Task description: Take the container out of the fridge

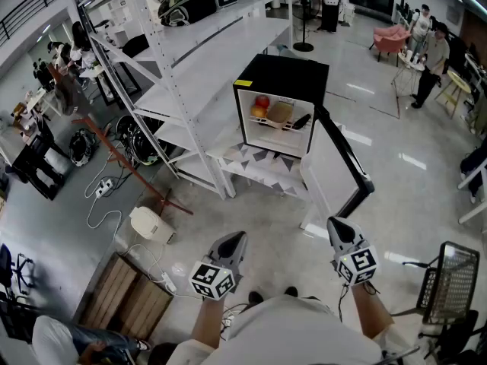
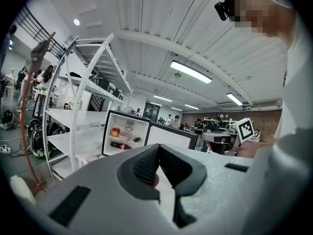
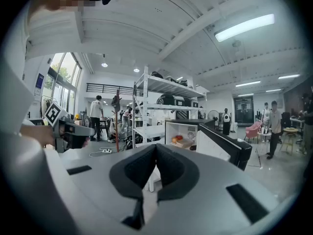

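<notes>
**Fridge is wide open, container still inside, both tools empty**

Biggest thing in shot is the white shelving rack (image 1: 190, 52) running down the left of the head view. Jammed up against its right end is the little black fridge (image 1: 281, 71), sitting on a low white surface (image 1: 259, 162) with a grey triangle pattern on top. The fridge door (image 1: 342, 154) is swung all the way out to the right, so you can see straight in.

Both tools are down at the bottom of the head view, close to the person's body and well apart from the fridge. The left tool (image 1: 232, 243) has its jaws pressed together at the tips with nothing between them. Same for the right tool (image 1: 337, 225): fully closed, holding nothing. Both point roughly at the fridge.

Inside, everything sits on the one shelf. The container (image 1: 279, 112) is a flat tan thing in the middle of it, not touched by either tool. Can't tell what's in it from here. Just left of it are a red apple (image 1: 262, 101) and an orange fruit (image 1: 258, 112) right in front of the apple. On the container's right there's a small dark item (image 1: 302, 120) lying tilted, too small to make out
</notes>
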Demonstrator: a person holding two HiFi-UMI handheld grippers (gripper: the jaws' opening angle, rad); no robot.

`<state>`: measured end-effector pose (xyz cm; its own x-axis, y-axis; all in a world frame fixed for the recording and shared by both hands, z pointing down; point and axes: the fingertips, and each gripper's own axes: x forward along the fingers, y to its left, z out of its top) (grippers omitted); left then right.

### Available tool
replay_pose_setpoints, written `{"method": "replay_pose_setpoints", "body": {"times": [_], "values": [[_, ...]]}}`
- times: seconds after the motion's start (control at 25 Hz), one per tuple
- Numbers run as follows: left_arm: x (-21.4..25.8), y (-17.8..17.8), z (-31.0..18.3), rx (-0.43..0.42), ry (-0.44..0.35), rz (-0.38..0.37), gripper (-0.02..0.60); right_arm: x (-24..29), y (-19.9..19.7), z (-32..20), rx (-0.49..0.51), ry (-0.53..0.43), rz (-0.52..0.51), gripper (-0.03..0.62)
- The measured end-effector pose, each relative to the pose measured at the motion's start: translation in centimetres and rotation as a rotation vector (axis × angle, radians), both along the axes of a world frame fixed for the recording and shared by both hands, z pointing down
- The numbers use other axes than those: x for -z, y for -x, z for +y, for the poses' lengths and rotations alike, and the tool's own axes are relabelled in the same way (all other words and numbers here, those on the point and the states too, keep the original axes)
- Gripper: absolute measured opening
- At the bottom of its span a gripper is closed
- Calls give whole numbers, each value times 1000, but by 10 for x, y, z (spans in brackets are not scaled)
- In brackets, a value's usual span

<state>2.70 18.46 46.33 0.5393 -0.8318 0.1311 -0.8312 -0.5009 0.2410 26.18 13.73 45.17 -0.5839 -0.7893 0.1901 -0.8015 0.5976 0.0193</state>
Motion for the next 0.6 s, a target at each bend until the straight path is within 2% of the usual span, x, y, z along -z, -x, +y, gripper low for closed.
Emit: {"method": "replay_pose_setpoints", "body": {"times": [0.44, 0.6], "values": [[0, 10, -1, -11, -2, 7, 2, 4, 8, 1, -16, -9, 6, 5], [-1, 15, -2, -23, 2, 10, 2, 6, 19, 1, -2, -30, 37, 5]]}}
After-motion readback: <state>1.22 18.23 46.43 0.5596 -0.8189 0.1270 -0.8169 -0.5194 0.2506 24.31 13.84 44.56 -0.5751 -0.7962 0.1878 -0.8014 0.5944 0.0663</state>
